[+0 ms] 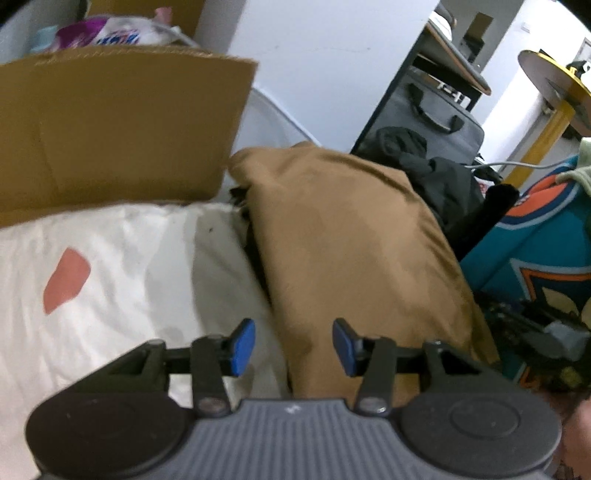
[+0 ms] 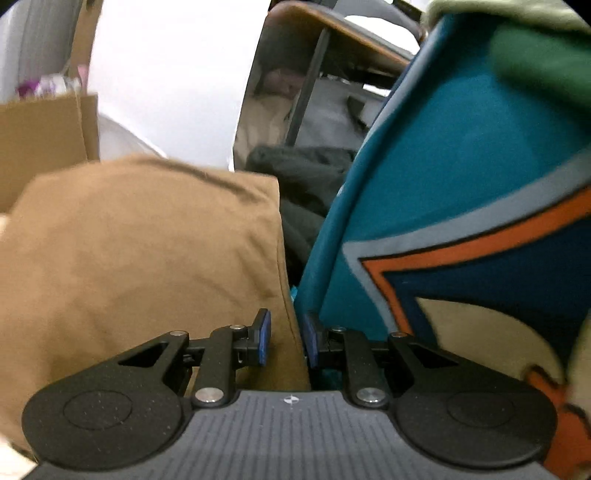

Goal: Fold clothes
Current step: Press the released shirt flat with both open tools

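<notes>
No readable text — packet (image 1: pixel 110 31) print too blurred.

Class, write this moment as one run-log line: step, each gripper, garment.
step: folding | left gripper: open, over brown garment edge | right gripper: jaws narrow, garment edge between, grip unclear

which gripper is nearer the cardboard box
Left. The left gripper hangs over the white cloth and tan garment, the cardboard box just beyond. The right gripper sits at the garment's far edge.
</notes>
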### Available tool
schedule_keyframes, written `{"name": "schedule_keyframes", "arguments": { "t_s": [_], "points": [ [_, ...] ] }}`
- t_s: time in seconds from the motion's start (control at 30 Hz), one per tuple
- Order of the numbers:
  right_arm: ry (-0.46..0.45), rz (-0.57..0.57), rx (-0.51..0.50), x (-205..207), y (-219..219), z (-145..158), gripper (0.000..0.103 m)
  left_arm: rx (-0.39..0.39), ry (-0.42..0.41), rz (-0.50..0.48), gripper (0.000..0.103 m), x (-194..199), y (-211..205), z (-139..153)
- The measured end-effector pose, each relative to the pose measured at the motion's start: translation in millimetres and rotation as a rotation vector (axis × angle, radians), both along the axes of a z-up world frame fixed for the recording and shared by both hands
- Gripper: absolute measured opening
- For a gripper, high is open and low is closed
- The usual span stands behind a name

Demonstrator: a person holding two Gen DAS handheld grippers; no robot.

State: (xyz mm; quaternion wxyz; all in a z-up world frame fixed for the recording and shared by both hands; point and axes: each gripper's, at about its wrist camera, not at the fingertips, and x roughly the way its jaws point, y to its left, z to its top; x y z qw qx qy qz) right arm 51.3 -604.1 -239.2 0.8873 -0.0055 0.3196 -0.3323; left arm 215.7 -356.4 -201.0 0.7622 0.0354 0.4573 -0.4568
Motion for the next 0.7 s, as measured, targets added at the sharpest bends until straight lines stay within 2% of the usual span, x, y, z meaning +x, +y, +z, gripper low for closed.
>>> {"name": "schedule_keyframes", "arguments": {
  "t_s": [0.2, 0.4, 0.5, 0.57, 0.63, 0.7],
  "points": [
    [-0.05, 0.071, 0.102, -9.4, 18.0, -0.6, 0.026, -0.027, 0.07, -0.001, 0.056, -7.7, 7.8, -25.6],
    [-0.026, 0.041, 0.11, -10.6, 21.2, -26.2, 0.027, -0.051, 0.125, -0.044, 0.055, -21.0, 9.2, -49.7],
    [-0.001, 0.016, 0.088, -17.1, 20.3, -37.0, 0.026, -0.052, 0.162, -0.066, 0.045, -25.0, 11.2, -57.3],
    [0.006, -0.002, 0.08, -20.7, 18.1, -38.6, 0.026, -0.055, 0.186, -0.075, 0.035, -27.9, 13.2, -60.4],
    [0.012, -0.017, 0.074, -23.7, 16.4, -38.9, 0.026, -0.047, 0.189, -0.072, 0.031, -31.7, 16.8, -61.8],
    [0.019, -0.027, 0.07, -26.3, 16.2, -39.7, 0.026, -0.043, 0.191, -0.074, 0.023, -33.9, 20.7, -61.8]
  ]
}}
